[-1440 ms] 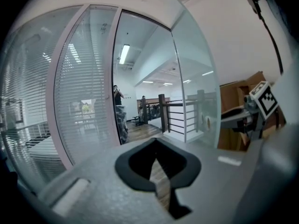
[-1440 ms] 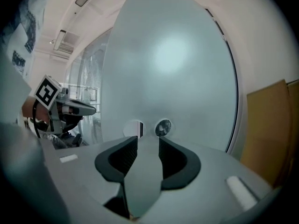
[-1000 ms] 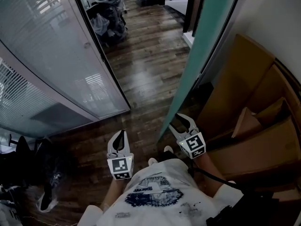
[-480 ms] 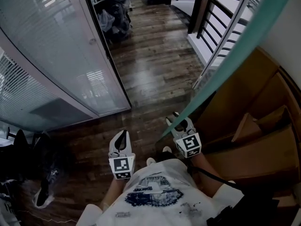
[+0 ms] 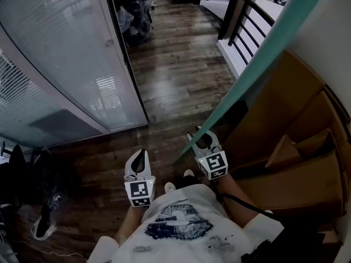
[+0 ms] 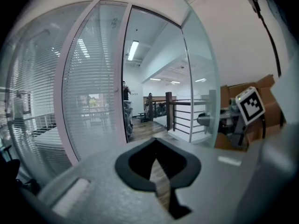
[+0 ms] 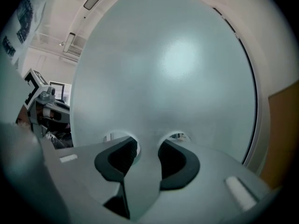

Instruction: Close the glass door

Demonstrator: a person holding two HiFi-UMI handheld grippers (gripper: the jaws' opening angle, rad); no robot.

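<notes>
Cardboard boxes (image 5: 299, 147) are stacked just to the right of the right gripper (image 5: 203, 138) (image 7: 147, 141), against the wall. Their flaps are open, but what is inside them cannot be made out. A corner of one box also shows beyond that gripper in the left gripper view.

The right gripper has the free edge of the glass door (image 5: 249, 73) (image 7: 173, 69) between its jaws. In its own view the frosted glass fills the whole gap, with a dark pad (image 7: 180, 164) against each face. The jaws are clamped onto the door and stand only as far apart as the glass is thick. The door is open, swung to the right-hand side. Its greenish edge runs from the gripper up and away to the right, in front of the boxes.

The left gripper (image 5: 141, 154) (image 6: 155, 140) is just left of the right one and apart from the door, pointing forward over the wooden floor (image 5: 175, 75). Its jaws meet at their tips with nothing between them; only floor shows through the slit lower down. Ahead of it and to its left is a glass wall (image 5: 60, 64) with blinds behind it. The doorway lies between that wall and the door. A black railing (image 5: 249, 23) stands farther ahead of the right gripper. Behind both grippers are the person's white printed shirt (image 5: 181, 223) and two shoe tips (image 5: 170, 187).
</notes>
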